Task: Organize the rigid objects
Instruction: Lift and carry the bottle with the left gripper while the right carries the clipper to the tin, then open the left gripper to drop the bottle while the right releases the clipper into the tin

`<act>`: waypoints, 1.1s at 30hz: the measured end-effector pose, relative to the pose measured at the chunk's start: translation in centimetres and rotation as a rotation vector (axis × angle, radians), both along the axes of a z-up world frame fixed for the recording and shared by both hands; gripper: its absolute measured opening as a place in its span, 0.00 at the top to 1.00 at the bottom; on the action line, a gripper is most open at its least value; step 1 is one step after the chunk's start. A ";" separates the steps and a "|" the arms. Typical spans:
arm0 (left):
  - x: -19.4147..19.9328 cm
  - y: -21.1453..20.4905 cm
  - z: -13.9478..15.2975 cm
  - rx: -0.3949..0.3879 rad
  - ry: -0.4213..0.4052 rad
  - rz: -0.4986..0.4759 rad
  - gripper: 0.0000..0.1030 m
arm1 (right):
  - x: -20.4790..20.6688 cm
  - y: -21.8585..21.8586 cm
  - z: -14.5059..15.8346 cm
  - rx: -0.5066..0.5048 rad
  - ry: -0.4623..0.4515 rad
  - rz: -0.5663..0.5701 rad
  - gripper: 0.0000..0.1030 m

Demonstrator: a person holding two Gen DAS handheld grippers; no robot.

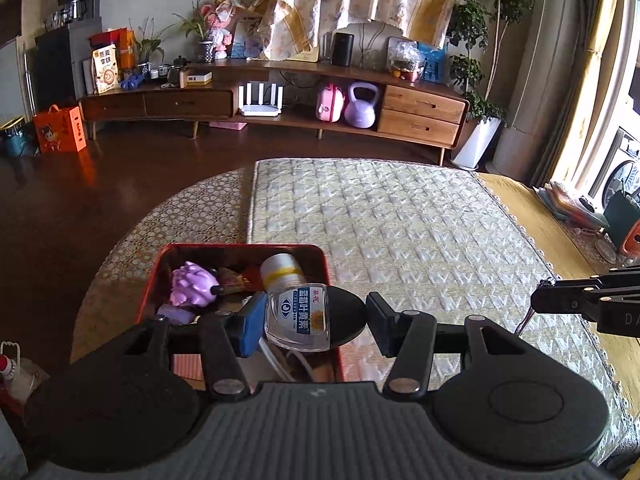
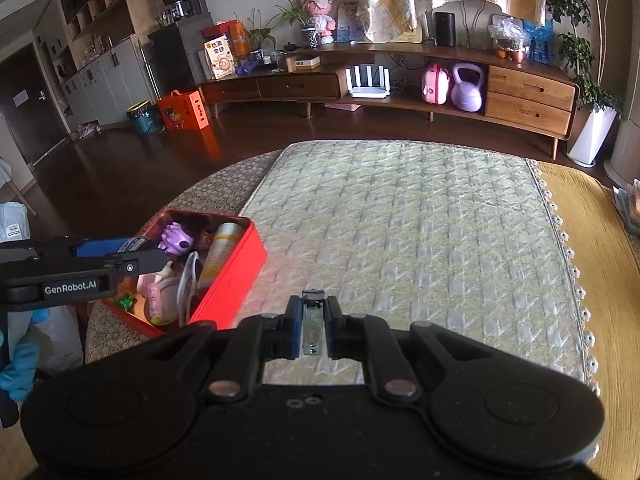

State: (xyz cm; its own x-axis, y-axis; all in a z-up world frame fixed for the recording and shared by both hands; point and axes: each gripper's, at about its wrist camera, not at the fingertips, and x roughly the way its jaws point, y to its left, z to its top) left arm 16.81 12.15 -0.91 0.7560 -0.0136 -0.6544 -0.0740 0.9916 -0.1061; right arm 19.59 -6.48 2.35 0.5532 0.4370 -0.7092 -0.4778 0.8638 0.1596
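Observation:
My left gripper (image 1: 316,316) is shut on a clear bottle (image 1: 298,316) with a blue label and a black cap, held crosswise just above the near right part of a red tin (image 1: 240,246). Inside the tin lie a purple toy (image 1: 192,290), a white cylinder with a yellow band (image 1: 282,270) and several small items. From the right wrist view the left gripper (image 2: 120,256) hangs over the same red tin (image 2: 232,280). My right gripper (image 2: 313,304) is shut on a small flat metal piece (image 2: 314,328), maybe a nail clipper, above the quilted mat (image 2: 400,220).
The tin stands at the left edge of a round table under a quilted mat (image 1: 400,220). A blue-gloved hand (image 2: 20,368) holds the left gripper. Beyond the table is dark floor with an orange bag (image 2: 182,110) and a long wooden cabinet (image 2: 400,80).

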 end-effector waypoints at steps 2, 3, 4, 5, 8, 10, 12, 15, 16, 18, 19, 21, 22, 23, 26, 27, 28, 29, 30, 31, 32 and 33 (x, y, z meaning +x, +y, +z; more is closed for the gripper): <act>-0.2 1.6 0.1 -0.007 -0.003 0.019 0.48 | -0.2 1.2 0.0 -0.005 -0.003 0.012 0.90; -0.3 2.3 0.2 -0.006 -0.005 0.029 0.48 | -0.4 1.8 0.0 -0.011 -0.006 0.018 0.90; -0.4 3.1 0.3 -0.005 -0.008 0.040 0.48 | -0.5 2.4 -0.1 -0.018 -0.009 0.023 0.90; -0.4 3.8 0.4 -0.005 -0.009 0.048 0.48 | -0.5 3.1 -0.1 -0.023 -0.010 0.033 0.90; -0.4 5.9 0.4 -0.009 -0.001 0.068 0.48 | -0.3 5.2 -0.2 -0.024 -0.009 0.060 0.90; -0.4 7.1 0.1 -0.004 0.006 0.079 0.48 | -0.1 6.6 -0.3 -0.018 -0.004 0.075 0.90; -0.4 8.3 -0.4 0.004 0.020 0.089 0.48 | 0.0 7.9 -0.5 -0.009 0.000 0.091 0.90; -0.2 9.8 -1.6 0.008 0.047 0.094 0.48 | 0.0 9.9 -1.0 -0.001 0.014 0.113 0.90; -0.1 10.1 -2.1 0.011 0.058 0.092 0.48 | 0.0 10.7 -1.2 -0.001 0.020 0.123 0.90; 0.0 10.7 -3.1 0.008 0.082 0.083 0.48 | 0.1 12.0 -1.7 -0.004 0.031 0.138 0.90; 0.0 10.8 -3.6 0.007 0.093 0.074 0.48 | 0.1 12.6 -2.0 -0.003 0.037 0.149 0.90; 0.2 10.8 -4.5 0.017 0.111 0.061 0.48 | 0.1 13.7 -2.6 -0.009 0.043 0.165 0.90; 0.2 10.7 -5.0 0.021 0.120 0.055 0.48 | 0.1 14.2 -2.9 -0.013 0.048 0.170 0.90; 0.3 10.7 -5.4 0.021 0.129 0.047 0.48 | 0.1 14.6 -3.2 -0.013 0.056 0.176 0.90; 0.6 10.3 -6.4 0.033 0.139 0.036 0.48 | 0.3 15.6 -4.0 -0.023 0.076 0.195 0.90; 0.8 10.3 -6.6 0.032 0.141 0.035 0.48 | 0.4 15.8 -4.4 -0.026 0.084 0.204 0.90; 1.0 10.3 -6.8 0.029 0.138 0.032 0.48 | 0.4 16.1 -4.7 -0.028 0.093 0.212 0.90; 1.1 10.3 -6.9 0.030 0.134 0.030 0.48 | 0.4 16.2 -5.0 -0.030 0.099 0.217 0.90; 1.3 10.2 -7.2 0.035 0.134 0.029 0.48 | 0.3 16.4 -5.3 -0.034 0.103 0.224 0.90; 1.6 10.1 -7.3 0.039 0.134 0.029 0.48 | 0.2 16.6 -5.6 -0.039 0.108 0.232 0.90; 1.8 10.0 -7.4 0.041 0.136 0.026 0.48 | 0.0 16.7 -5.8 -0.044 0.112 0.237 0.90; 2.0 9.9 -7.6 0.040 0.138 0.017 0.48 | -0.3 16.9 -6.1 -0.052 0.112 0.245 0.90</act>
State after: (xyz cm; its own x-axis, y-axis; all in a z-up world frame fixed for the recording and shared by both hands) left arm 18.82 22.07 -8.49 0.6587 0.0267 -0.7519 -0.1025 0.9932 -0.0545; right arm 19.34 10.42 -3.78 0.3524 0.5099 -0.7847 -0.6554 0.7330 0.1821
